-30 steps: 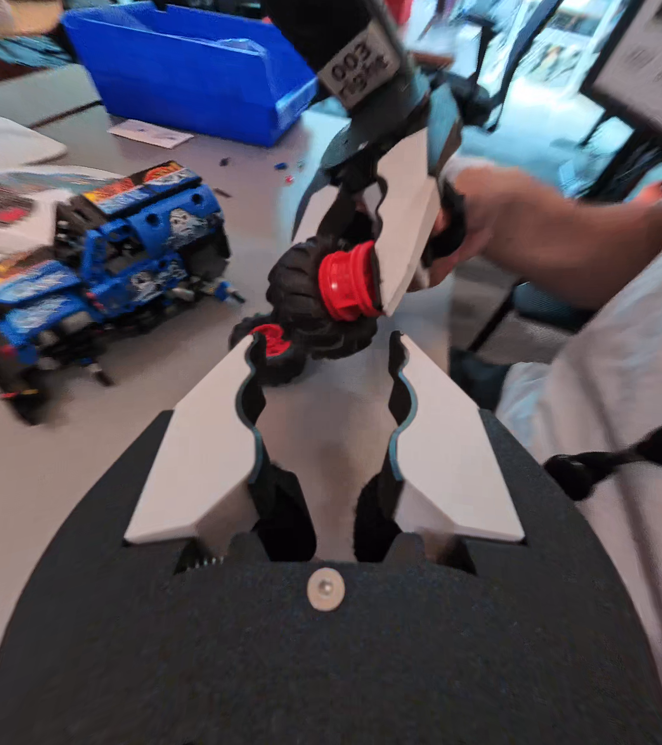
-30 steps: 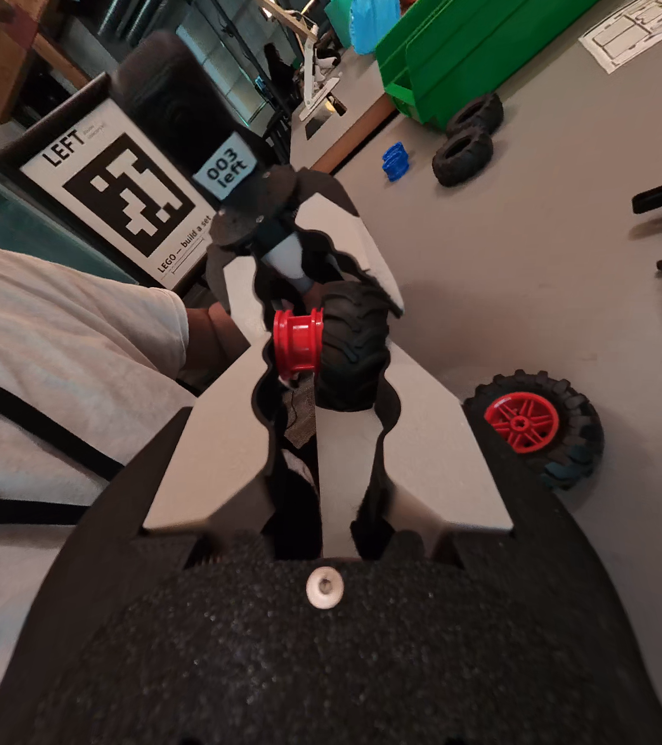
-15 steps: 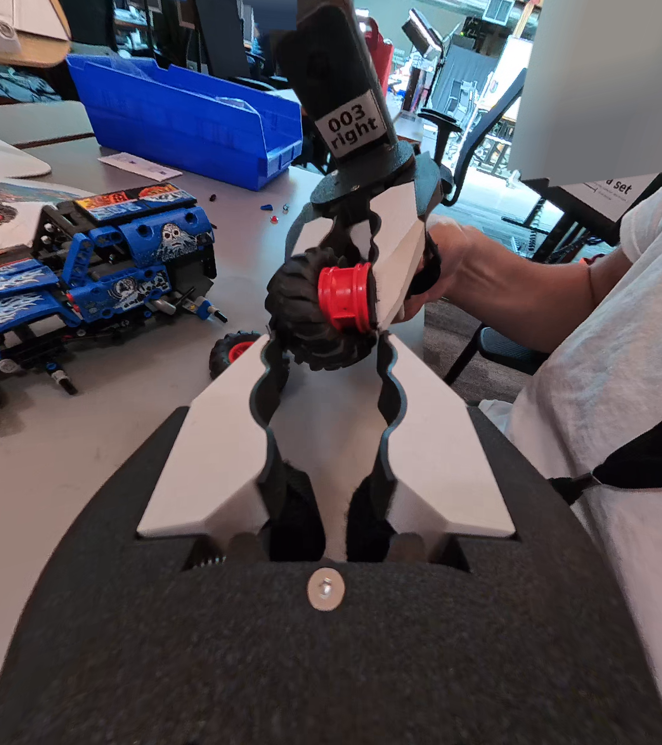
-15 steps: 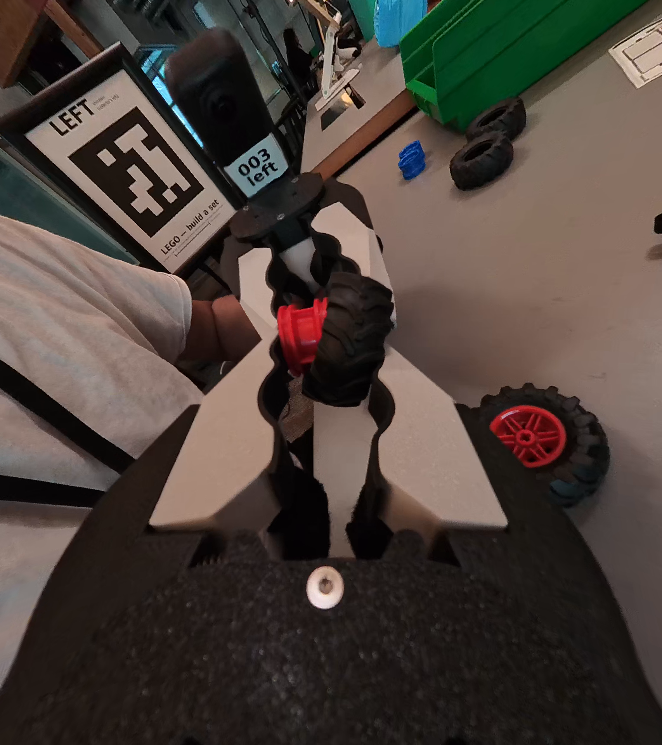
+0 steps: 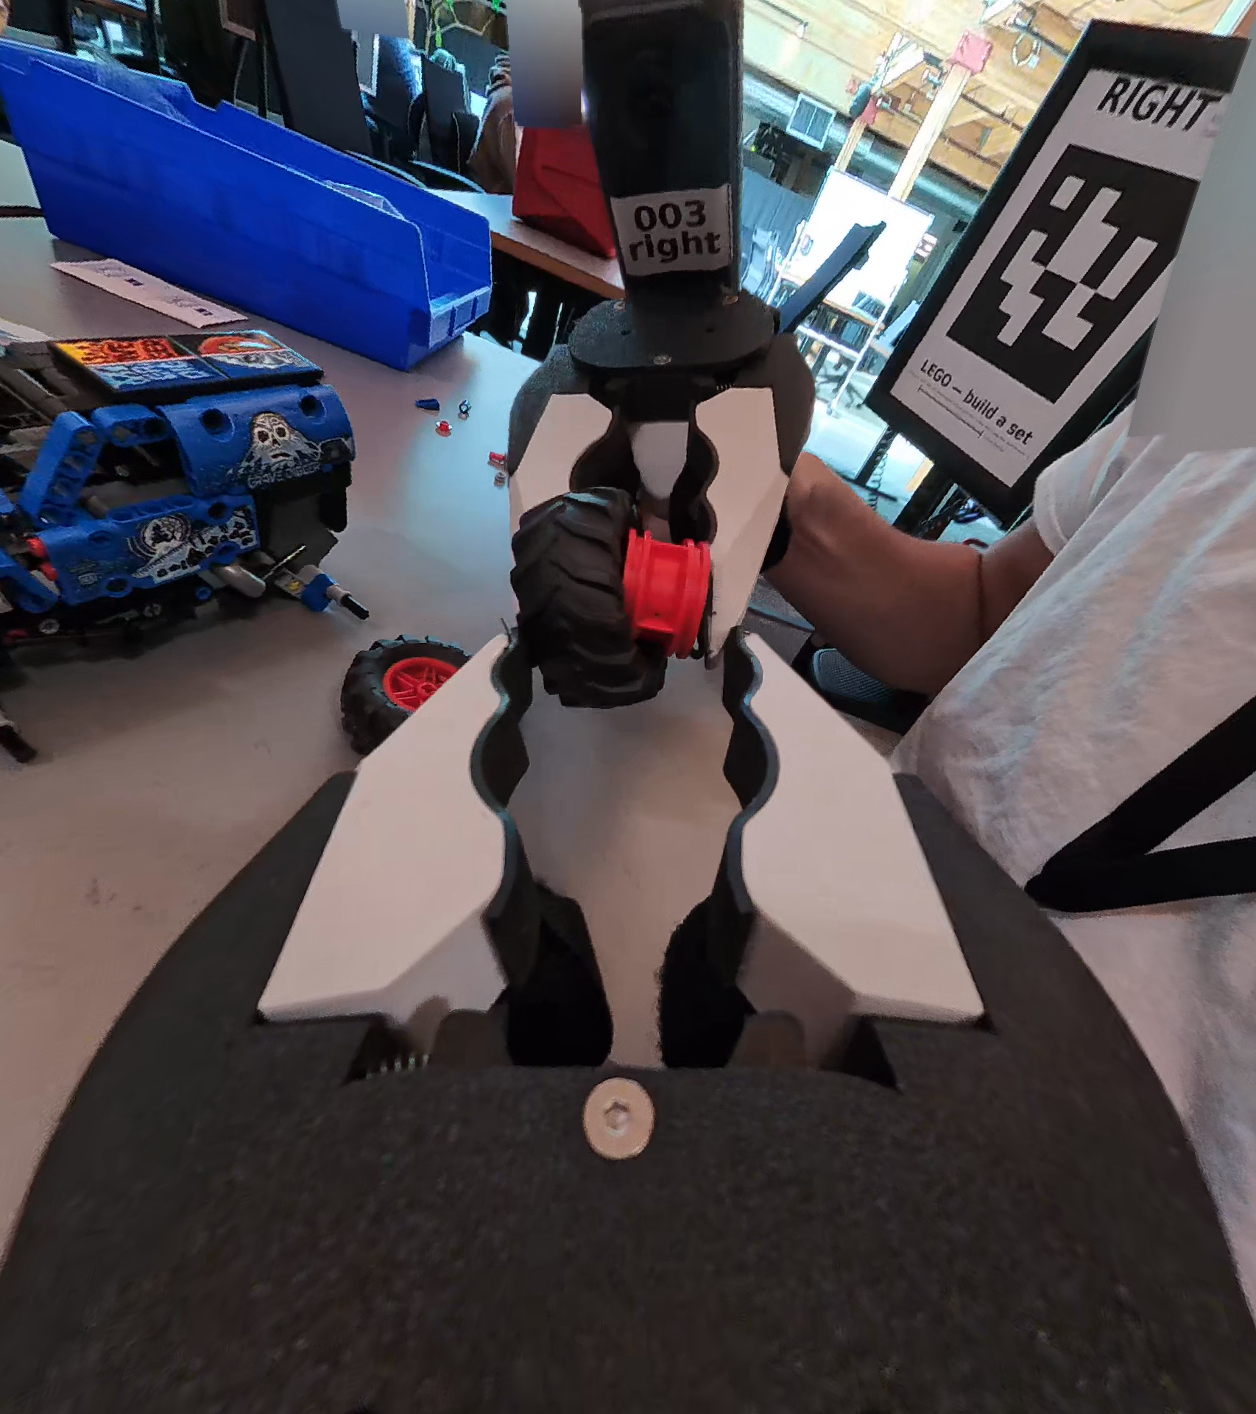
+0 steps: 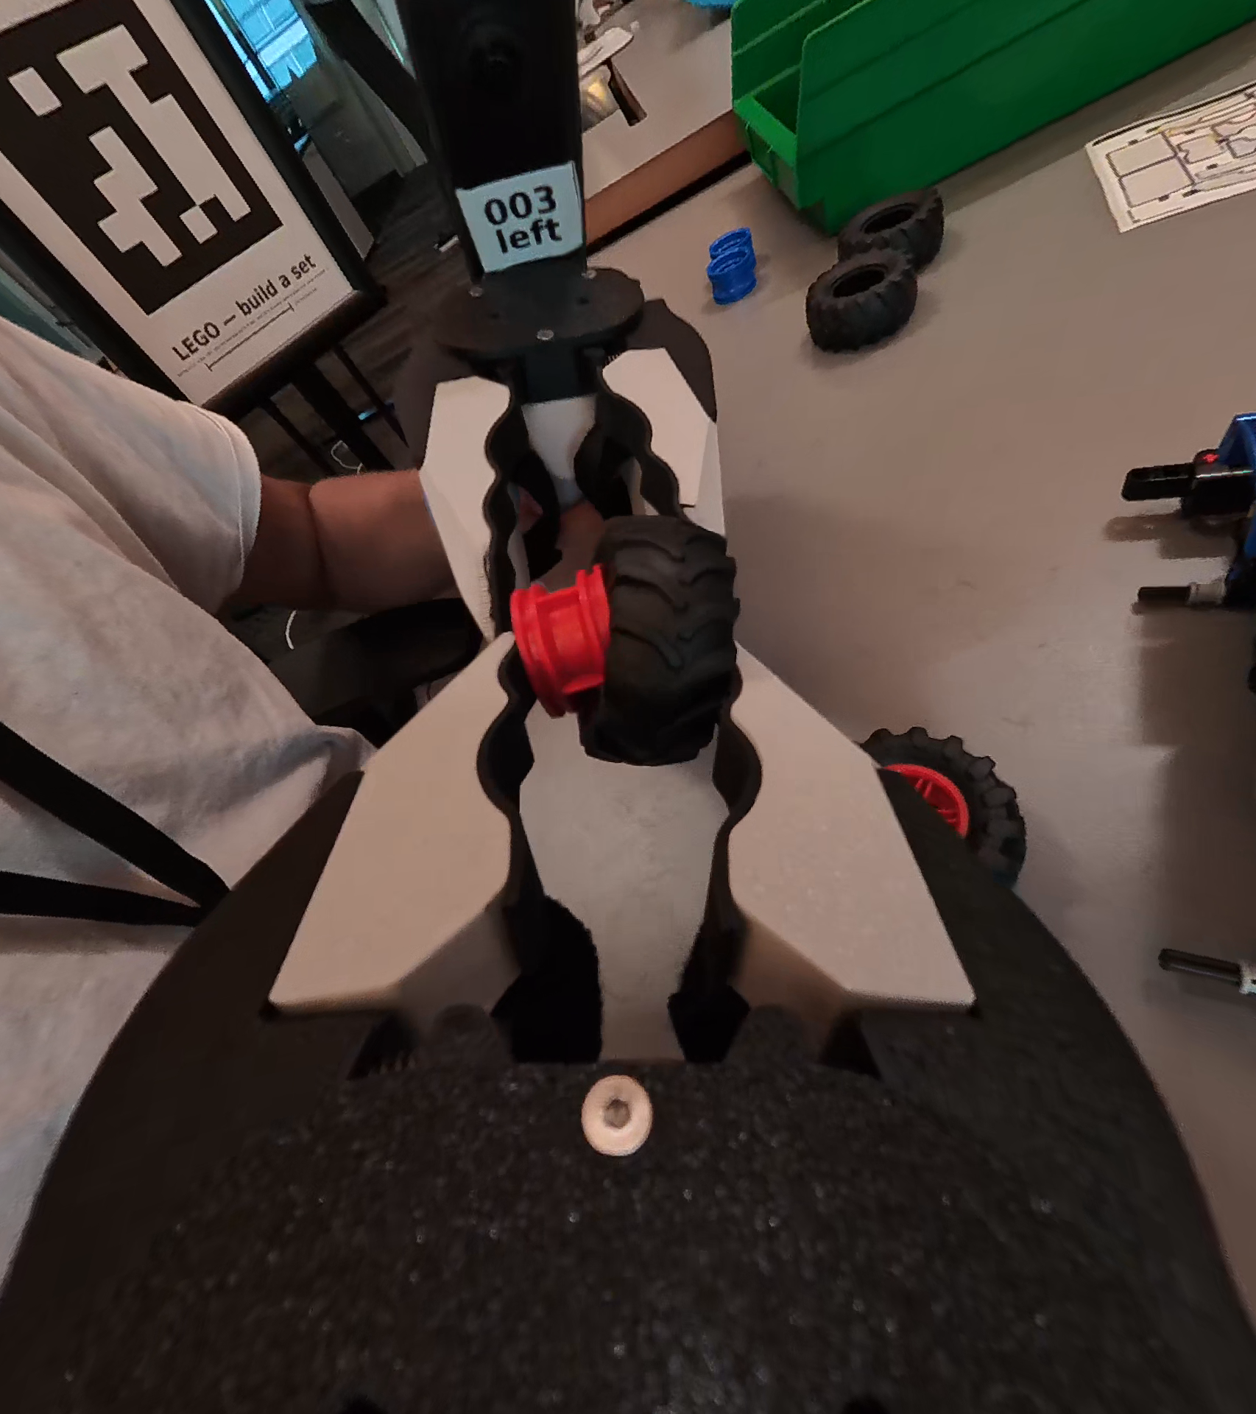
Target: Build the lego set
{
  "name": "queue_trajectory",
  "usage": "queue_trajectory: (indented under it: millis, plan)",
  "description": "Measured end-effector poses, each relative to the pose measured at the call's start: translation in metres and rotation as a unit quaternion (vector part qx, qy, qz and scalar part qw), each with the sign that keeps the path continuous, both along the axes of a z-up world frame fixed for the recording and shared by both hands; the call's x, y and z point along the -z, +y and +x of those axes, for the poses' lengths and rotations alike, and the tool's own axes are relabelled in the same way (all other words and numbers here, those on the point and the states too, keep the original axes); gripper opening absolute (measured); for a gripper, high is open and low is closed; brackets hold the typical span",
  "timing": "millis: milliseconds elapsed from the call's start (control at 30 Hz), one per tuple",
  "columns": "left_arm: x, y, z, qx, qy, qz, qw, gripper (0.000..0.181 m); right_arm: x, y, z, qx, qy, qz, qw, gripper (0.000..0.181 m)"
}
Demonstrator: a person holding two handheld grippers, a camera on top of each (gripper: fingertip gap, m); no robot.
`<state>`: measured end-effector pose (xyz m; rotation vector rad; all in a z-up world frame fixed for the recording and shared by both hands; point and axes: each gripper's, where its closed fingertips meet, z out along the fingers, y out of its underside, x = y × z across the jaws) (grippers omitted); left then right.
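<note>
Above the grey tabletop [image 5: 151, 842], near its front edge, the left tool [image 5: 621, 658] and right tool [image 6: 621, 673] meet tip to tip. Left tool grips the black tyre [image 5: 571, 604]; right tool is clenched on the red rim [image 6: 560, 639], partly seated in that tyre. A finished wheel [image 5: 399, 685] lies beside the blue truck [image 5: 128, 490]. A blue bin [image 5: 242, 206] sits toward the far edge; a green bin [image 6: 915, 84], two spare tyres [image 6: 877, 268] and a sheet [image 6: 1221, 145] lie elsewhere. Marker boards stand behind.

A big grey table [image 5: 151, 842], a bright room with wooden beams [image 5: 923, 115] far behind, dark chairs [image 5: 411, 84].
</note>
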<state>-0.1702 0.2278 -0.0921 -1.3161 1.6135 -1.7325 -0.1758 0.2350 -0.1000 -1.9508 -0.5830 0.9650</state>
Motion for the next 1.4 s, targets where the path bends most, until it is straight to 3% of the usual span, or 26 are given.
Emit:
queue_trajectory:
  millis: [200,467,700,733,767,833,900,1200,1300,1333,1400]
  plan:
    - [0.001,0.001,0.001,-0.005,0.004,-0.001,1.0,0.046,0.003,0.0,0.001,0.0,0.015,-0.002,1.0,0.042]
    - [0.009,0.003,0.007,-0.003,0.024,0.031,0.999,0.05,0.02,-0.004,0.003,-0.012,-0.127,0.017,0.992,0.033]
    - [0.001,0.008,0.009,-0.022,-0.002,0.034,0.999,0.045,0.009,0.002,0.005,0.014,-0.09,0.033,0.995,0.05]
    - [0.0,0.008,0.009,-0.022,-0.005,0.032,0.999,0.043,0.005,0.003,0.005,0.018,-0.07,0.036,0.997,0.071]
    - [0.0,0.007,0.009,-0.022,-0.005,0.031,0.999,0.028,0.001,0.004,0.006,0.019,-0.05,0.035,0.998,0.075]
    - [-0.002,0.008,0.009,-0.029,-0.014,0.024,0.999,0.029,-0.001,0.001,0.006,0.012,-0.02,0.03,0.999,0.058]
    - [0.001,0.007,0.01,-0.034,-0.007,0.031,0.999,0.029,0.01,-0.002,0.005,0.002,-0.023,0.02,1.0,0.053]
    - [0.011,0.018,0.009,-0.038,0.022,0.06,0.997,0.032,0.019,0.004,0.012,0.007,-0.013,-0.005,1.0,0.043]
    - [0.015,0.014,0.005,-0.015,0.037,0.051,0.998,0.037,0.011,0.002,0.007,-0.005,0.038,-0.014,0.999,0.041]
    - [0.015,0.012,0.005,-0.011,0.037,0.041,0.998,0.041,0.01,0.003,0.007,-0.005,0.045,-0.013,0.999,0.028]
    - [0.011,0.009,0.006,-0.001,0.035,0.012,0.999,0.043,0.005,0.004,0.007,-0.004,0.072,-0.012,0.997,0.02]
